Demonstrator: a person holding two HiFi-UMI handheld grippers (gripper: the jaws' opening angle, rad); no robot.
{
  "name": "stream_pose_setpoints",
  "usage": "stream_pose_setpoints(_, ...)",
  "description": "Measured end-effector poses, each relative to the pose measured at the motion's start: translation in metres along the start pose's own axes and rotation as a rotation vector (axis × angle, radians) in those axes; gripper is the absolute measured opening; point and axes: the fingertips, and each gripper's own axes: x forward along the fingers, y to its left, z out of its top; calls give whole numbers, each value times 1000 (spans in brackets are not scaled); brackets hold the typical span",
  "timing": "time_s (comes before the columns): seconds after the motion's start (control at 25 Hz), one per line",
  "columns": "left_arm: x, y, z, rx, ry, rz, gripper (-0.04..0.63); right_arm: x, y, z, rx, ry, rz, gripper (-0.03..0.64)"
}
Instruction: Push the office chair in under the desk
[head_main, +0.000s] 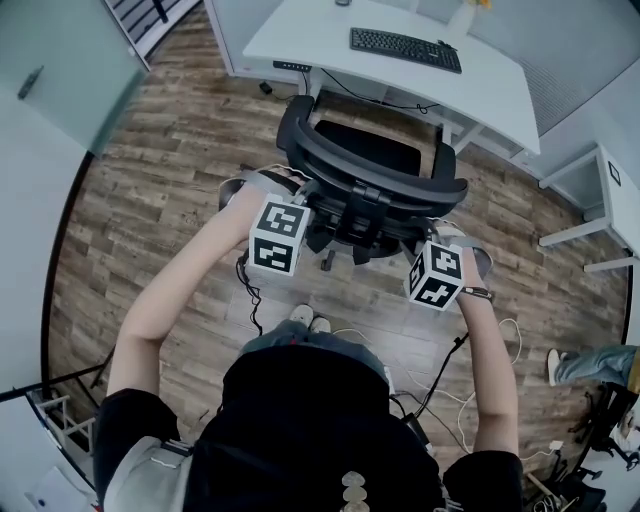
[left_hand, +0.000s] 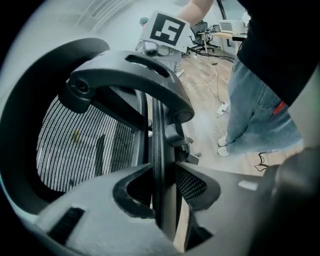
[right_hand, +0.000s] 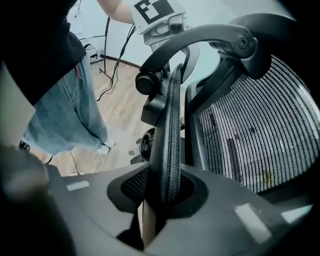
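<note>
Black mesh-backed office chair (head_main: 370, 170) stands on the wood-plank floor (head_main: 160, 190). Its seat faces the white rectangular desk (head_main: 490, 95) but is not yet under it, and its backrest is towards me. Left claw (left_hand: 161, 187) is nipped down on the backrest rim (left_hand: 159, 140), jaws partly closed, pads on both faces. Right claw (right_hand: 162, 192) is likewise clamped on the rim, at the other side of the backrest.

Risks, my judgement:
- The rim is thin and curved, so a hard shove could slide the pads off it.
- An unequal push from my two hands would swivel the seat, and an armrest could strike the desk's edge or leg.
- The chair looks slightly skewed to the desk.

Views:
- Head view alone shows the desk, the black keyboard (head_main: 405, 48), the gap to close and the skew.
- The gripper views alone show the bite on the rim.
- Each gripper view also catches the other claw's marker cube across the backrest. Neither shows the desk.
</note>
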Motion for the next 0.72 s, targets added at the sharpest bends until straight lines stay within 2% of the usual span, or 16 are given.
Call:
stream_pose_setpoints(0.24, 19, 16, -9, -11, 30, 16, 130, 15, -15, -6, 9, 5, -34, 80)
stream_pose_setpoints(0.48, 46, 87, -35, -53, 48, 4, 132, 40, -86, -15, 15, 11, -38, 80)
stream_pose_setpoints(0.72, 72, 137, -52, -71, 50, 11, 136, 62, -137, -27, 30, 21, -39, 81)
